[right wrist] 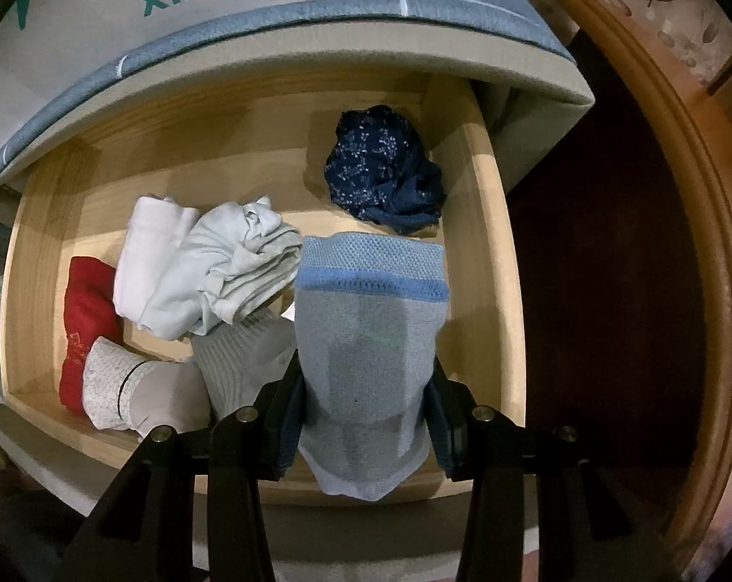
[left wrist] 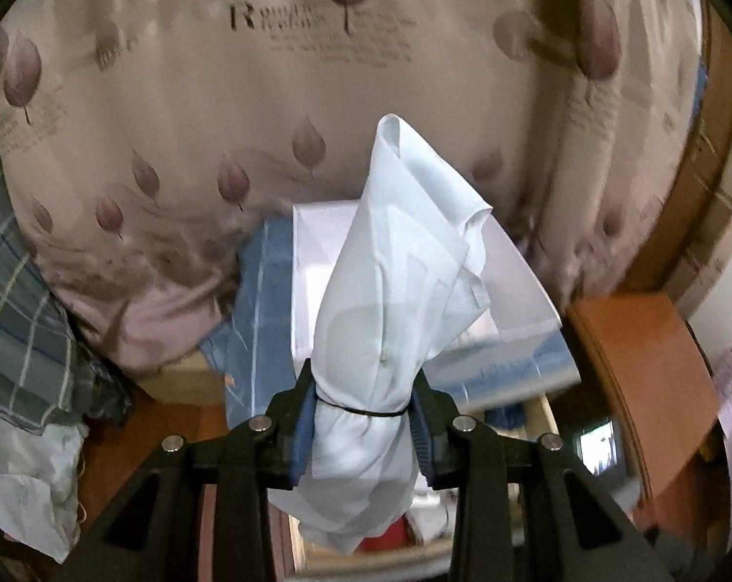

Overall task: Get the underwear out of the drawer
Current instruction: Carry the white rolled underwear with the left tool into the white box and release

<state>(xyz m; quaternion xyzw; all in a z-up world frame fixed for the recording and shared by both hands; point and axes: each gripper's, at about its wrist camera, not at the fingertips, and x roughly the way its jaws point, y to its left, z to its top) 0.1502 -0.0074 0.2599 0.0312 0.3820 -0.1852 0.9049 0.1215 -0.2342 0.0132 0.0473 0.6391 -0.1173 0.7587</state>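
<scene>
The wooden drawer (right wrist: 504, 262) is open, with several folded pieces inside, including a navy patterned pair (right wrist: 385, 169). The left tongs (left wrist: 361, 417) clamp a white garment (left wrist: 395, 262) lifted clear; the right tongs (right wrist: 366, 417) grip grey-blue underwear (right wrist: 371, 320) above the drawer.

Both views are fisheye, with dark circular vignetting in the corners and straight edges bowed into curves near the rim. Left wrist view: moderately bright, soft diffuse light; the leaf-print curtain (left wrist: 182, 111) is smeared by motion blur, its printed lettering unreadable, while the white cloth bundle (left wrist: 390, 291) stays fairly sharp and near overexposure. Right wrist view: dimmer and warmer, but sharp. The bed edge (right wrist: 317, 56) shades the wooden drawer (right wrist: 504, 262) at its back; the floor at right is nearly black.
</scene>
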